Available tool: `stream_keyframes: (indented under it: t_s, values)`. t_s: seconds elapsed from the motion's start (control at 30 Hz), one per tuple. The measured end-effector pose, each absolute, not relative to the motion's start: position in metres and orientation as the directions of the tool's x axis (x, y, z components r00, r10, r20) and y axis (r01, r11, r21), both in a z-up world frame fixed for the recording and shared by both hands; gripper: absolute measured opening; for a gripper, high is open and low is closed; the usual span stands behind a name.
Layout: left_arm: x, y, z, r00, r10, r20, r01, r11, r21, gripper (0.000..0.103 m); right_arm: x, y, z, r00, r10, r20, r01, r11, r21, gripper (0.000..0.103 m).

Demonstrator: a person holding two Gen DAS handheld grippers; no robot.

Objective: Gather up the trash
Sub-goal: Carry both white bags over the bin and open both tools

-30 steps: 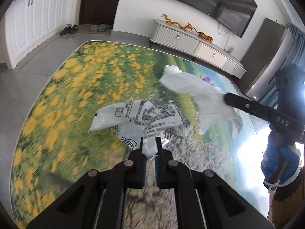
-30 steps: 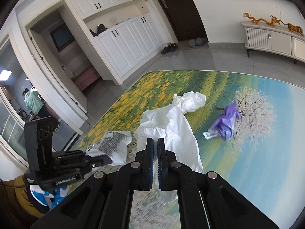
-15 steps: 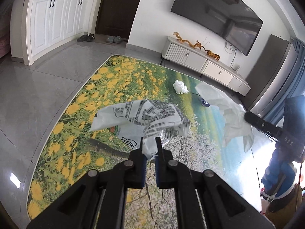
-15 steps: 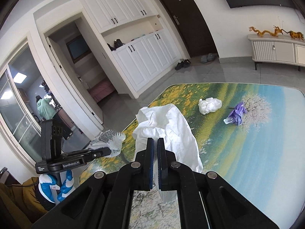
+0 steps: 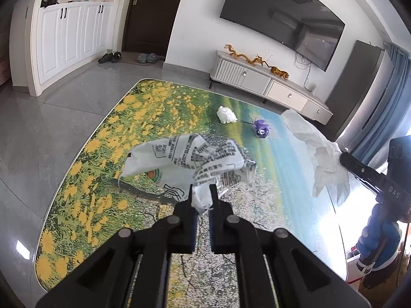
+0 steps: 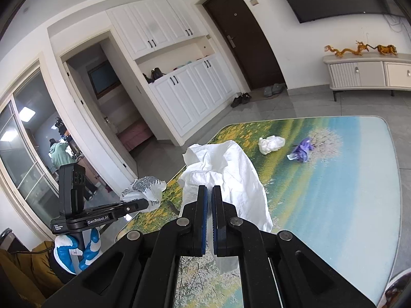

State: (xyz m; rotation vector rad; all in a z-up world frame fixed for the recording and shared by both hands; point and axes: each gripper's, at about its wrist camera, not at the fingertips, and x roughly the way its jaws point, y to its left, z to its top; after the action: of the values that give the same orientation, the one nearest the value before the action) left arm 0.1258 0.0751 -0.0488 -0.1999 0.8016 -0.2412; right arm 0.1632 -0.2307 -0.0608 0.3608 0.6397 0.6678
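My left gripper is shut on a printed white plastic wrapper, held up above the flower-print table. My right gripper is shut on a crumpled white paper sheet, also lifted off the table. In the right wrist view the left gripper with its wrapper shows at the left. In the left wrist view the white sheet hangs from the right gripper at the right edge. Far across the table lie a white paper ball and a purple wad.
A low white TV cabinet with dragon figures stands beyond the table under a wall TV. White cupboards, a dark door and shoes are at the left. A person stands behind glass far left. Blue-gloved hands hold the grippers.
Both grippers have risen and pulled back from the table with their trash still held. The white ball and purple wad now look farther away, and more of the room shows.
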Motion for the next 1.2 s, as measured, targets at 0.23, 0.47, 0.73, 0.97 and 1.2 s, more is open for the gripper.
stream_keyframes:
  t_s: [0.23, 0.47, 0.73, 0.97, 1.2]
  values:
    - [0.123, 0.042, -0.049, 0.647, -0.311, -0.696, 0.194, 0.95, -0.244, 0.006, 0.146, -0.267, -0.063, 0.655, 0.63, -0.417, -0.397, 0.757, 0.519, 0.003]
    - [0.124, -0.021, -0.046, 0.601, -0.377, -0.705, 0.323, 0.921, -0.217, 0.006, 0.115, -0.319, -0.069, 0.725, 0.554, -0.41, -0.302, 0.79, 0.533, 0.003]
    - [0.121, -0.132, -0.051, 0.479, -0.498, -0.723, 0.543, 0.815, -0.201, 0.006, 0.057, -0.405, -0.087, 0.808, 0.387, -0.444, -0.102, 0.835, 0.541, 0.003]
    - [0.097, -0.252, -0.057, 0.342, -0.573, -0.745, 0.73, 0.661, -0.174, 0.006, 0.006, -0.483, -0.128, 0.817, 0.224, -0.531, 0.128, 0.827, 0.547, 0.003]
    - [0.073, -0.357, -0.087, 0.211, -0.564, -0.799, 0.831, 0.534, -0.157, 0.006, -0.017, -0.541, -0.189, 0.771, 0.15, -0.619, 0.312, 0.758, 0.573, 0.003]
